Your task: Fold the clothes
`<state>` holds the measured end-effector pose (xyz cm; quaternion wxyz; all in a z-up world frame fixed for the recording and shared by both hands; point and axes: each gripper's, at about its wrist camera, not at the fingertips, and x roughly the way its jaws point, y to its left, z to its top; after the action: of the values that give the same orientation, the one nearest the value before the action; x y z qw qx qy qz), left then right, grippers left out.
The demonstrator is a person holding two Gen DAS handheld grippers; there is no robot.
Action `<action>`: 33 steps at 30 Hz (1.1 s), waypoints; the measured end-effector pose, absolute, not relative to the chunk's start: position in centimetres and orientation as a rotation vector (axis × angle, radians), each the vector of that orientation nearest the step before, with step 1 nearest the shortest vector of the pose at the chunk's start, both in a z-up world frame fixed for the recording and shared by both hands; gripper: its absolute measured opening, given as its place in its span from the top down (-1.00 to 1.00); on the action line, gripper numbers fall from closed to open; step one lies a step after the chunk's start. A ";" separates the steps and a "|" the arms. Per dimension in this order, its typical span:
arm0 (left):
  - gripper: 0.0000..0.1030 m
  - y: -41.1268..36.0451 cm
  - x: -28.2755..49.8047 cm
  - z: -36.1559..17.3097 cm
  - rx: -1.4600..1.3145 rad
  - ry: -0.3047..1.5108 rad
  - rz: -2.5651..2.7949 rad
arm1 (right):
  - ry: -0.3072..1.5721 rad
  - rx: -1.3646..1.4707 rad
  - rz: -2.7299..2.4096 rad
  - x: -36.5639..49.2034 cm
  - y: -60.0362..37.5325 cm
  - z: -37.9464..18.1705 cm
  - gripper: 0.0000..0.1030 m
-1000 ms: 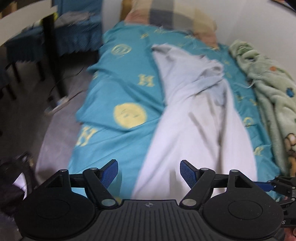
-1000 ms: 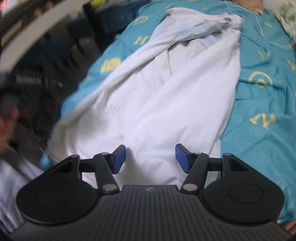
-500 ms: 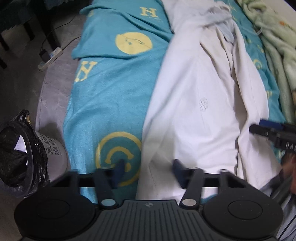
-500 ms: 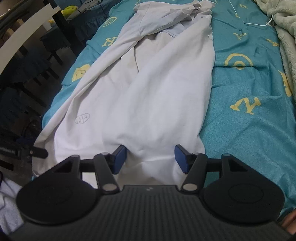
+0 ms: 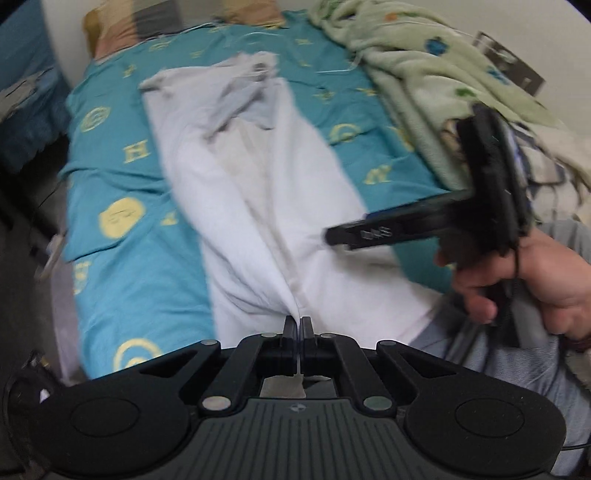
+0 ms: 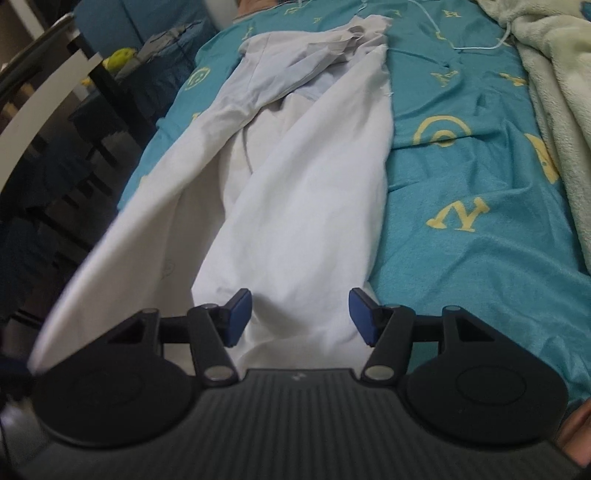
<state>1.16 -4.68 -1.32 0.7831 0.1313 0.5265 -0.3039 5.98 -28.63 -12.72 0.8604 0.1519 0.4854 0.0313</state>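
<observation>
Left tool (image 5: 296,325) had just snapped closed, pinching the white garment's (image 5: 266,192) near hem; right tool (image 6: 298,314) stayed half-open, gripping nothing. Fold could start.

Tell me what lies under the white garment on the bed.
The white garment rests on a teal bedspread with yellow letters and circle prints, which shows on both sides of it. The part of the bedspread beneath the cloth is covered and cannot be seen.

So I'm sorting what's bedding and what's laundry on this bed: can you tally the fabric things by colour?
White garment: 1
Teal sheet with yellow print: 1
Pale green blanket: 1
Plaid pillow: 1
Total: 4
</observation>
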 end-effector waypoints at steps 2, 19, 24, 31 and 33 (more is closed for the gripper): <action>0.97 -6.2 0.9 -3.3 0.262 1.154 -0.681 | 1.008 0.365 0.049 5.8 -29.5 -12.6 -0.18; -0.43 4.7 4.1 -8.3 -0.300 1.064 -0.549 | 1.083 0.526 -0.013 6.3 -32.0 -14.4 -0.18; -0.44 6.7 6.2 -10.9 -0.394 1.154 -0.426 | 1.164 0.447 -0.039 6.2 -31.1 -15.2 -0.19; -0.44 5.9 6.5 -13.2 -0.404 1.266 -0.496 | 1.306 0.472 -0.075 5.5 -30.9 -16.0 -0.28; -0.44 6.0 6.4 -13.9 -0.470 1.308 -0.552 | 1.342 0.509 -0.051 5.3 -30.8 -16.1 -0.28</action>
<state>6.37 5.98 -13.91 0.7333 -0.2137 0.5947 -0.2511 5.26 -30.75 -16.06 0.7532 0.2333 0.6146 -0.0234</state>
